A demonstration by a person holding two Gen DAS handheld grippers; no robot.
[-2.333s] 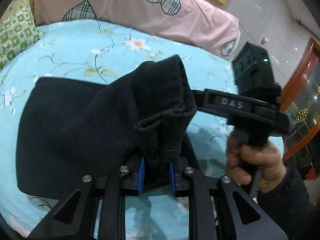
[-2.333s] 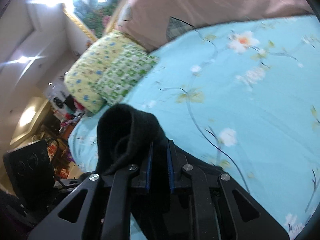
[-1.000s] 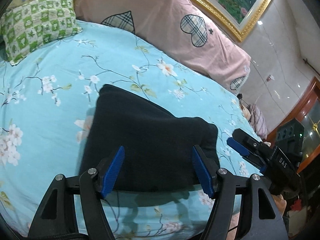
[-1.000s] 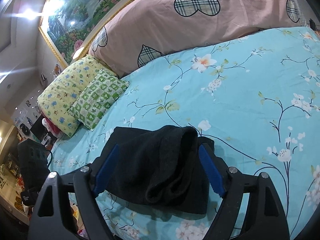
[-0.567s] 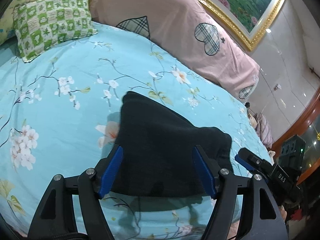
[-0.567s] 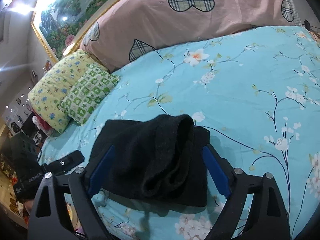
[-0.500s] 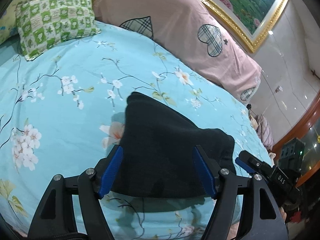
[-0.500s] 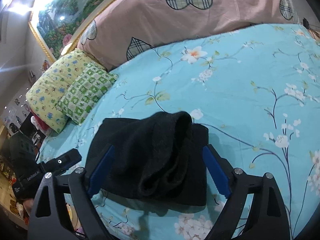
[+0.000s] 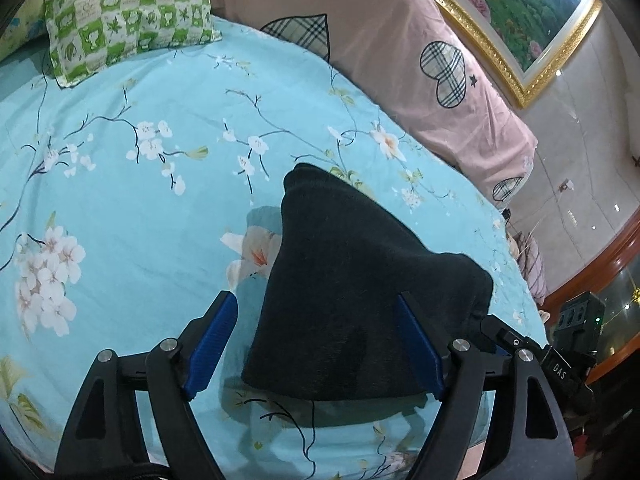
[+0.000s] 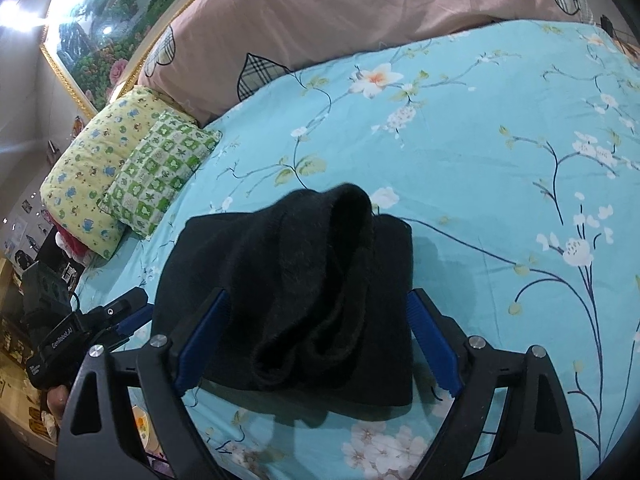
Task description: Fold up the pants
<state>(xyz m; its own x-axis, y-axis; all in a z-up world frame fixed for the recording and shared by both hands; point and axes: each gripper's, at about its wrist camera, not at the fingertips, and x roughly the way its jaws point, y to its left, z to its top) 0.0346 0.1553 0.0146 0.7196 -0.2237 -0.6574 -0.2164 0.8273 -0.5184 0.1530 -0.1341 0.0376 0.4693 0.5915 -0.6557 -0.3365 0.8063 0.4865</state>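
The left gripper (image 9: 316,344) stands wide open. Its jaws have just been opening, and the black pants (image 9: 360,300) lie between the two blue pads without pressing on them: there is a clear gap to the left pad, while the right pad is just beside the cloth. The right gripper (image 10: 316,340) is also spread wide and holds nothing. The pants sit between its pads too, and no pad pinches the fabric.

From both grippers the pants lie straight ahead and a little below, as a compact folded bundle on the blue flowered bed sheet (image 9: 120,200). In the left wrist view the bundle runs away from the gripper toward the pink pillow (image 9: 400,60), so its long axis points along the fingers and its near edge is under the pads. In the right wrist view the top layer (image 10: 320,264) is not flat: it stands up as a loose hump with an open mouth toward the far end.

Each gripper appears at the edge of the other's view, so they stand side by side at the near edge of the bundle. I judge the fold nearly done, and the right gripper is the nearer one to press down that hump.
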